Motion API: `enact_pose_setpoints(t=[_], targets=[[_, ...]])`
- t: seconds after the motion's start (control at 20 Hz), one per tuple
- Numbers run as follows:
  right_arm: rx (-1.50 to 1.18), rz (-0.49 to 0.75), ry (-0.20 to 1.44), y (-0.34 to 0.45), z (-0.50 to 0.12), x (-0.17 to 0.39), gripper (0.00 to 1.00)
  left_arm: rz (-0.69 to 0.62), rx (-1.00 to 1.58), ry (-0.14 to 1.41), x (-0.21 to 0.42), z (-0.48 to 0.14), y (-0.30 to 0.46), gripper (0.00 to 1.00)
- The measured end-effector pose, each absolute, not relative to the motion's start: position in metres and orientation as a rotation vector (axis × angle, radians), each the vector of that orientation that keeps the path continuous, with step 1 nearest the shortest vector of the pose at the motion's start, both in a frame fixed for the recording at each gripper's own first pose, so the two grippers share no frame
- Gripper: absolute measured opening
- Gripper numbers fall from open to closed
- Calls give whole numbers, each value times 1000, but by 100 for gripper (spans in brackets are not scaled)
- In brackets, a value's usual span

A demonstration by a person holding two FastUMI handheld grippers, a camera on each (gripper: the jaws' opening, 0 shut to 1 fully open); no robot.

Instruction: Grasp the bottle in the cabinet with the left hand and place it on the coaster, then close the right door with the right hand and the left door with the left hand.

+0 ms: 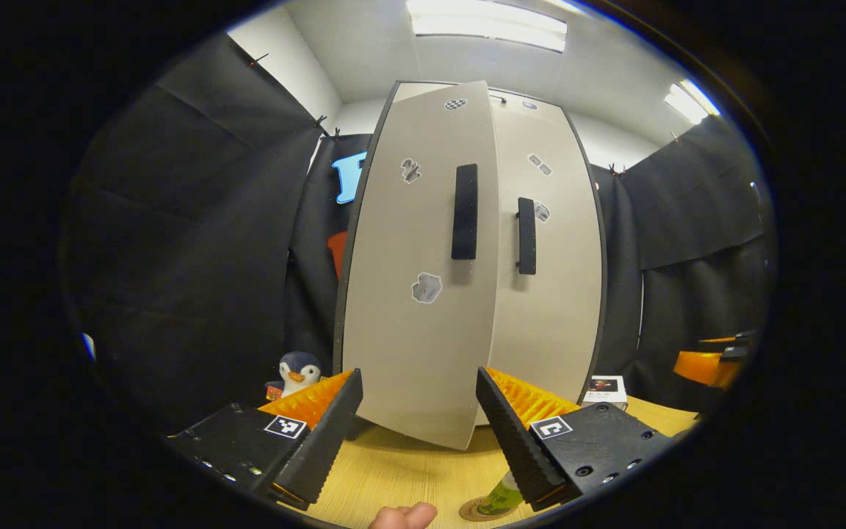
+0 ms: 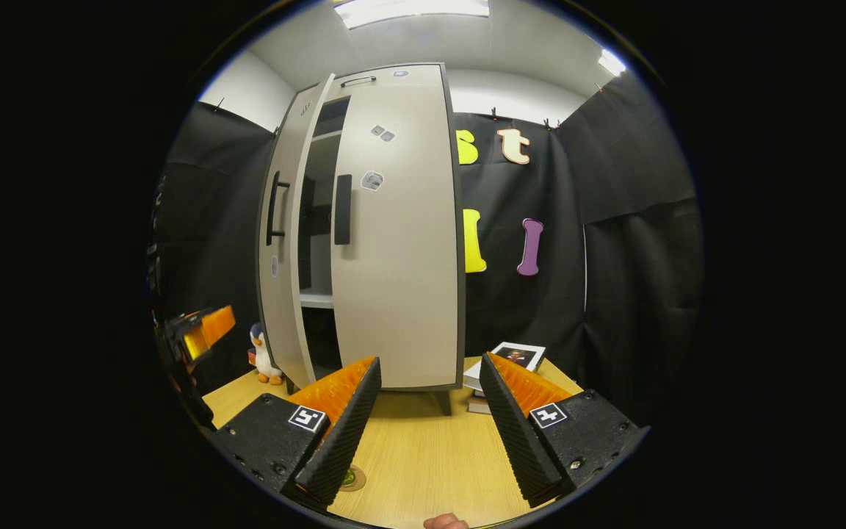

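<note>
The tall beige cabinet stands on the wooden table (image 1: 408, 470). Its right door (image 1: 551, 308) is closed. Its left door (image 1: 416, 330) is ajar and swung toward me, with a dark handle (image 1: 465, 211). My left gripper (image 1: 419, 433) is open just in front of that door's lower edge, nothing between its fingers. A bottle with a green label (image 1: 504, 496) stands on the round coaster (image 1: 476, 511) beside my left gripper's right finger. In the right gripper view the right gripper (image 2: 430, 433) is open before the closed right door (image 2: 401, 242). There the left door (image 2: 281, 272) leaves a dark gap, and the coaster (image 2: 355, 481) peeks from behind a finger.
A penguin toy (image 1: 297, 371) sits left of the cabinet. Stacked books (image 2: 507, 358) lie to its right. The left gripper (image 2: 199, 330) shows at the left edge of the right gripper view, and the right gripper (image 1: 713, 361) at the far right of the left gripper view. A fingertip (image 1: 402, 516) shows at the bottom.
</note>
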State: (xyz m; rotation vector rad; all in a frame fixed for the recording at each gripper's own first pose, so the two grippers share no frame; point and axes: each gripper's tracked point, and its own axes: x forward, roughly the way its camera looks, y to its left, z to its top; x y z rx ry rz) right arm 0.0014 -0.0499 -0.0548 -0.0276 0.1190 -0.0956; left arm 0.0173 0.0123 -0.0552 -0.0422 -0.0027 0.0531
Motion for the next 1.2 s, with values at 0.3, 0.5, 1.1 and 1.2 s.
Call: enact_pose_setpoints(t=[0.3, 0.5, 1.1, 1.2], targets=[[-7, -113, 125, -60, -50, 11, 83, 56, -59, 69, -4, -83, 4, 95], [-6, -97, 120, -56, -47, 18, 83, 82, -34, 35, -1, -71, 14, 95], [-45, -69, 80, -50, -33, 24, 83, 59, -18, 6, 7, -52, 9, 94], [-57, -96, 59, -54, -27, 22, 83, 58, -32, 16, 8, -52, 8, 99]])
